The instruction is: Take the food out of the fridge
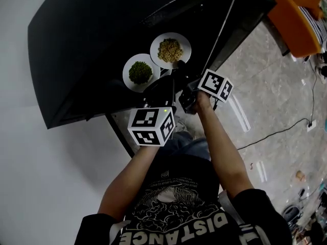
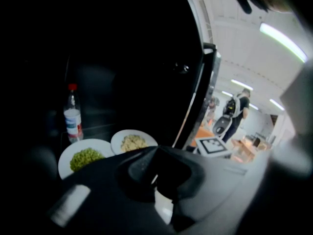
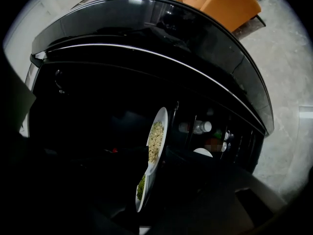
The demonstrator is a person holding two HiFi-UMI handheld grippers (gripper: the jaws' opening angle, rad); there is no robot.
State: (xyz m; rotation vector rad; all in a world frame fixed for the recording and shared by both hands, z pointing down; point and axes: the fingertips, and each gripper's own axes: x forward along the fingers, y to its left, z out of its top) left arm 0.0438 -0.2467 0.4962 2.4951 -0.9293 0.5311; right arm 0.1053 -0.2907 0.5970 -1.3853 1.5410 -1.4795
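Just beyond the right gripper [image 1: 180,67], beige-food plate [image 1: 185,44]

The person wore a black short-sleeved T-shirt [image 1: 179,208] printed with a white graphic and lettering. The left gripper [image 1: 162,81] and right gripper [image 1: 180,66] were black, each with a white, black-marked cube at its rear.

Only legible print: "DISTANCE", white capitals on the person's black T-shirt [image 1: 179,208]. Label on the clear red-capped plastic bottle [image 2: 72,117] is too blurred to read.
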